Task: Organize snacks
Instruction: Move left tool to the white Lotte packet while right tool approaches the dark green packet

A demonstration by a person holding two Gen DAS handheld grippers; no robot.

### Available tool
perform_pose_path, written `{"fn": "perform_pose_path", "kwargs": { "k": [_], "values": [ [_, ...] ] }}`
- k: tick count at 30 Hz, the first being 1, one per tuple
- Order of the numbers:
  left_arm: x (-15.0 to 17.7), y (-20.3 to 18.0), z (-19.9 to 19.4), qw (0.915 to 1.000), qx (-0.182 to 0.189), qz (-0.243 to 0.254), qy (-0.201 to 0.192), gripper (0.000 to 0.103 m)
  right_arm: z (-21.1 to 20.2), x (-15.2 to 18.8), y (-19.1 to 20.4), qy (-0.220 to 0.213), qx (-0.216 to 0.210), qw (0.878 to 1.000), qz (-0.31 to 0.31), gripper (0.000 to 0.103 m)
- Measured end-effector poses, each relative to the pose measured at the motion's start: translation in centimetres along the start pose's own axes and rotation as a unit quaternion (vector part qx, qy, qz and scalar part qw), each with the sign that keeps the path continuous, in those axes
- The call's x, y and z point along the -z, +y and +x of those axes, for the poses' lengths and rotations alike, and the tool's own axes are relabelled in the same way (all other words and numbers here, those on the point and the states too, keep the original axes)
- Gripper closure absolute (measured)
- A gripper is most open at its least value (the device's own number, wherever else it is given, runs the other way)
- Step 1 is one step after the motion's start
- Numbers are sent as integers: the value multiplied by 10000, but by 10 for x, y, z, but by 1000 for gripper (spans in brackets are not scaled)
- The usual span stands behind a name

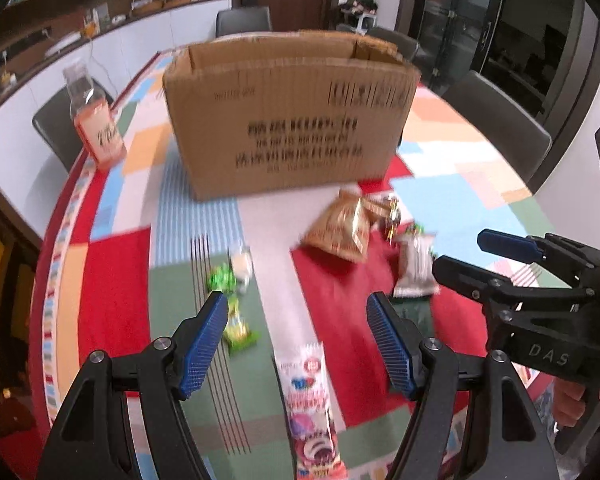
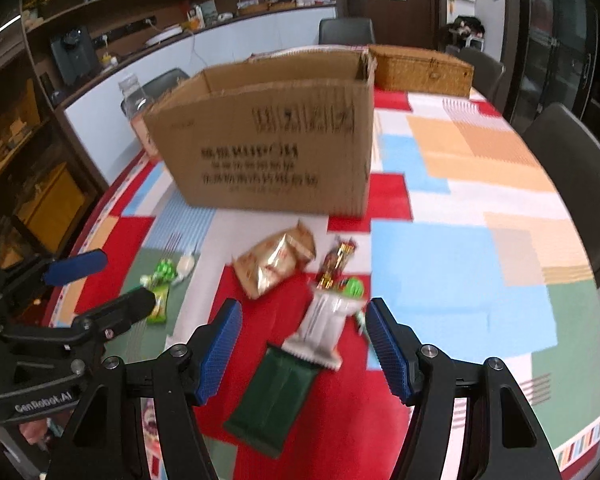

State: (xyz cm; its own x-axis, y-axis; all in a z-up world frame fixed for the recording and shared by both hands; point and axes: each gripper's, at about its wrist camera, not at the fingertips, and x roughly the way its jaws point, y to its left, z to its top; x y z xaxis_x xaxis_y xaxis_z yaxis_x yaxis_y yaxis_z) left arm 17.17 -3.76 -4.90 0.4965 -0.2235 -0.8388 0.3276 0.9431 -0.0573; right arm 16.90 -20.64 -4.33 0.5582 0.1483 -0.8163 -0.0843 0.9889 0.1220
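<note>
- Cardboard box (image 1: 288,116), open at the top, stands upright on a patchwork tablecloth (image 2: 440,248) of red, blue, orange and green blocks; printed side faces both cameras.
- Left gripper (image 1: 296,340): jaws apart, nothing between the blue pads; it hangs above the cloth. A pink-and-white snack packet (image 1: 312,412) lies lengthwise on the table below the gap, not touched.
- Green candy wrappers (image 1: 234,312) lie by the left gripper's left finger (image 1: 204,344); a small pale packet (image 1: 242,266) sits just beyond them.
- Right gripper (image 2: 304,344): jaws apart, holding nothing, over a white striped packet (image 2: 322,332) that overlaps the top of a dark green packet (image 2: 276,396).
- Tan foil bag (image 2: 276,264) lies crumpled between the box and the white packet; a red-and-gold wrapper (image 2: 336,260) sits just to its right, with a small green sweet (image 2: 354,286) near its lower end.
- All snacks are on the table in front of the box; its inside is hidden from both views.
- Clear jar with an orange label (image 1: 94,120) stands left of the box.
- Wicker basket (image 2: 424,70) sits behind the box's right corner.
- Frames are motion-blurred; print on the packets is unreadable.
</note>
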Motion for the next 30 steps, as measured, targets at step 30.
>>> {"fn": "perform_pose_path", "kwargs": {
  "k": [30],
  "values": [
    [60, 1, 51, 9943, 29, -156, 1058, 42, 54, 46, 22, 1206, 46, 9927, 53, 38]
  ]
}}
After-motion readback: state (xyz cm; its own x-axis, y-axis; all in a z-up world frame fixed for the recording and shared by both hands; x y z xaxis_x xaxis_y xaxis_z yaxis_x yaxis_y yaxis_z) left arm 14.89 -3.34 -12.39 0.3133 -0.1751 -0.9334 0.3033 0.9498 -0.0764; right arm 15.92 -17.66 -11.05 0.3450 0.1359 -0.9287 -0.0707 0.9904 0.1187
